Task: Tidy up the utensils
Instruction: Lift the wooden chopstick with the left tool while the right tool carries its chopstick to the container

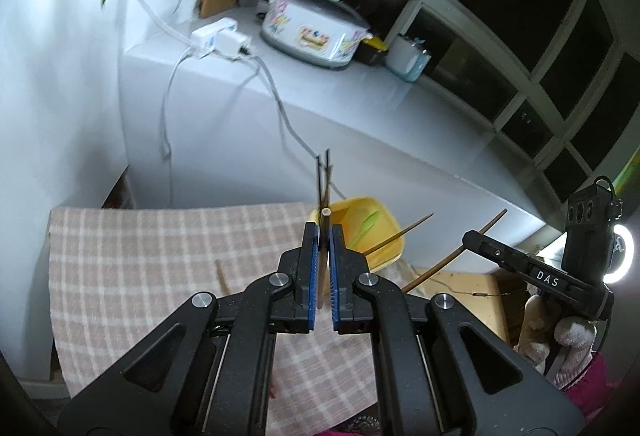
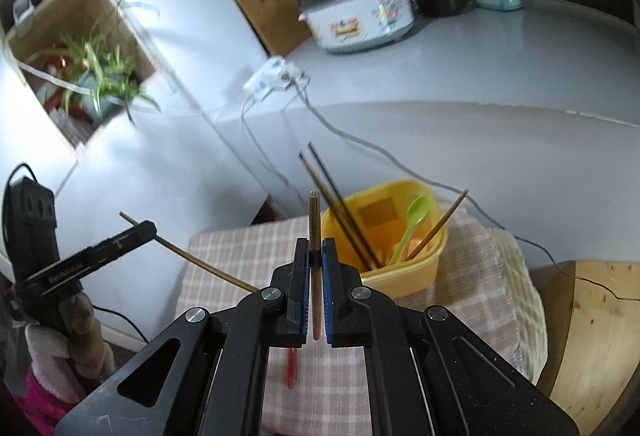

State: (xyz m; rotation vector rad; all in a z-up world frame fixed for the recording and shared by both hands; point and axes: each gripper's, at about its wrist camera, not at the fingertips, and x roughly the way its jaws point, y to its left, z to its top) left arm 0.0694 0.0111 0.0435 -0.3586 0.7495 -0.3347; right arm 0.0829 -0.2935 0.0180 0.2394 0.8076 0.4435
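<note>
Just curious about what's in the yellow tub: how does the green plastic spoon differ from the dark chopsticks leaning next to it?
The green plastic spoon is bright, broad-bowled and short, barely clearing the rim of the yellow tub. The dark chopsticks are thin, straight and stand far above the rim. The spoon leans right, the chopsticks left. Both stand inside the tub.

Checked cloth point(image 2: 460, 300) covering table, yellow tub point(image 2: 404, 276), perhaps 2 red sticks point(image 2: 291, 366)

Right gripper point(image 2: 316, 248): pads clamped on one upright brown chopstick point(image 2: 314, 220).
Left gripper point(image 2: 150, 227): at the left, gripping another chopstick point(image 2: 208, 266).
Yellow tub point(image 2: 400, 276): on the checked cloth point(image 2: 240, 260), holding dark chopsticks point(image 2: 340, 207), a green spoon point(image 2: 412, 224), a brown stick.
Red sticks point(image 2: 291, 366): lying on the cloth under the right gripper.
Tabletop point(image 2: 480, 55): behind, bearing a flowered cooker point(image 2: 360, 15).
</note>
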